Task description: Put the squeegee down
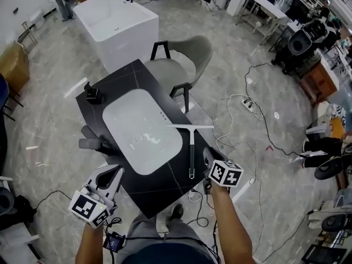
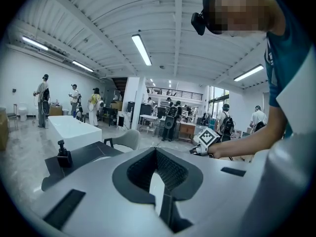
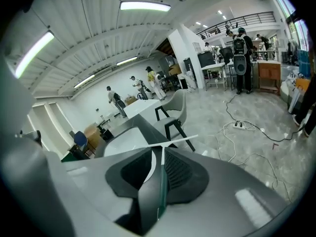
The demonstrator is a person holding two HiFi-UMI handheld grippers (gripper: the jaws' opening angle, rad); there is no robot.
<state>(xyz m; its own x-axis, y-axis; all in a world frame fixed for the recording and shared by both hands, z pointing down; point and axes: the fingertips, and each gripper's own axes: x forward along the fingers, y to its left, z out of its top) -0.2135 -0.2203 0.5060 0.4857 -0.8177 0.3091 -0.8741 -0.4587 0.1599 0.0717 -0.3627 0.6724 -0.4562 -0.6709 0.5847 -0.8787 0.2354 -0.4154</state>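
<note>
The squeegee (image 1: pixel 191 147) lies flat on the black table (image 1: pixel 159 194), just right of the white basin (image 1: pixel 137 114), with its white blade at the far end and its thin handle pointing toward me. My right gripper (image 1: pixel 207 155) hovers over the near end of the handle, raised off the table, jaws apart and gripping nothing. In the right gripper view the squeegee (image 3: pixel 170 143) shows beyond and through the narrow gap of my right gripper (image 3: pixel 158 191). My left gripper (image 1: pixel 113 172) hangs over the table's near left corner, and in its own view my left gripper (image 2: pixel 157 191) is slightly open and empty.
A black fixture (image 1: pixel 93 94) stands at the table's far left corner and a dark tap handle (image 1: pixel 91 139) lies left of the basin. A grey chair (image 1: pixel 181 65) stands behind the table, a white bathtub (image 1: pixel 118 21) farther back. Cables (image 1: pixel 242 142) trail on the floor at right.
</note>
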